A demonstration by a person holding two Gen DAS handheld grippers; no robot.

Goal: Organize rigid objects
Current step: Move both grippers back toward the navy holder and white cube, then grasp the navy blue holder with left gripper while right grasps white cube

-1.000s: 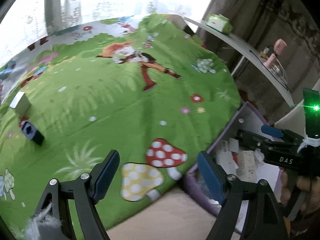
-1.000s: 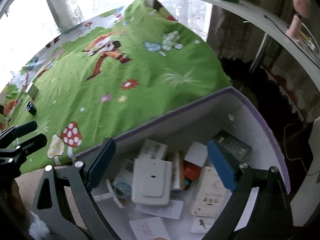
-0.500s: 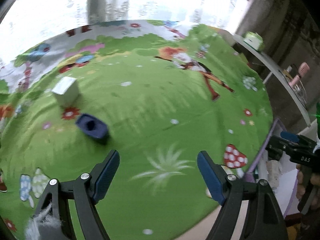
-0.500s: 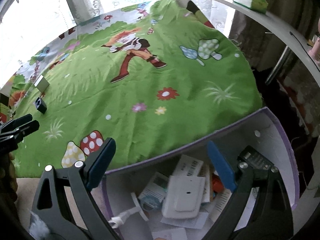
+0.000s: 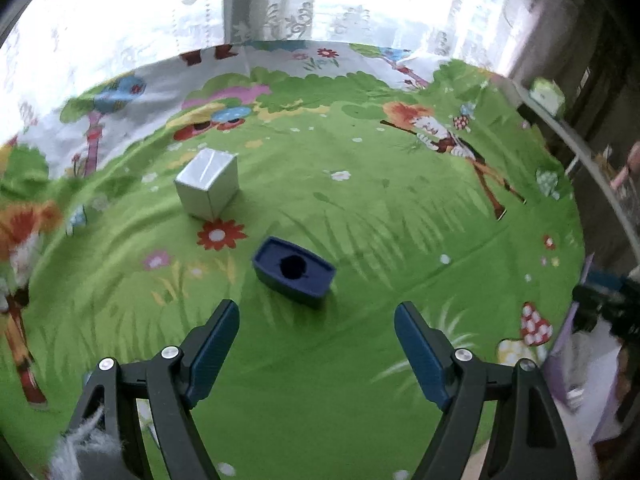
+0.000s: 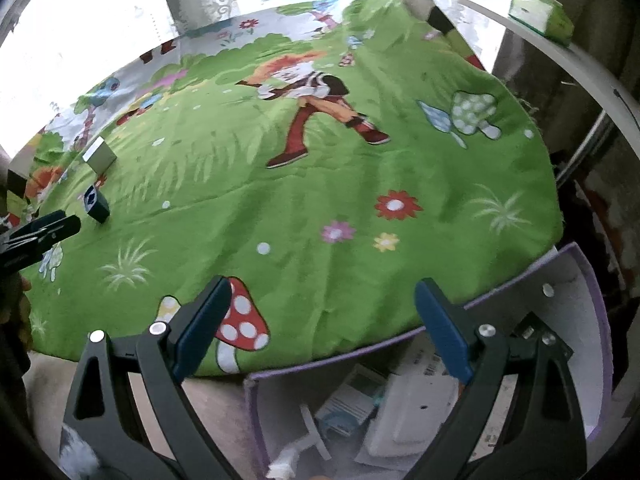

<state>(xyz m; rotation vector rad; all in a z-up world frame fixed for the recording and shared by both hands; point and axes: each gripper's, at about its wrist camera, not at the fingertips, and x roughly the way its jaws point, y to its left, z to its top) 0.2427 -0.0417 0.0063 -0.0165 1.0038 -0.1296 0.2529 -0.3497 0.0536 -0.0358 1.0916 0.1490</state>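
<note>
A dark blue box (image 5: 294,272) with a round hole in its top lies on the green cartoon bedspread (image 5: 360,208), just ahead of my open, empty left gripper (image 5: 316,328). A silver-white box (image 5: 208,188) stands behind it to the left. Both show small at the far left of the right wrist view: the blue box (image 6: 96,202) and the white box (image 6: 99,157). My right gripper (image 6: 320,312) is open and empty over the bed's near edge, above a purple-rimmed white bin (image 6: 576,280) holding several boxes and papers (image 6: 408,412).
The left gripper's fingers (image 6: 44,228) show at the left edge of the right wrist view. A curved white shelf (image 6: 560,60) with a green pack (image 6: 540,12) runs along the right. A bright window with lace curtain is behind the bed.
My left gripper has swung left and closer to the blue box, which is now just ahead between the fingers. My right gripper has pulled back from the bin toward the bed edge.
</note>
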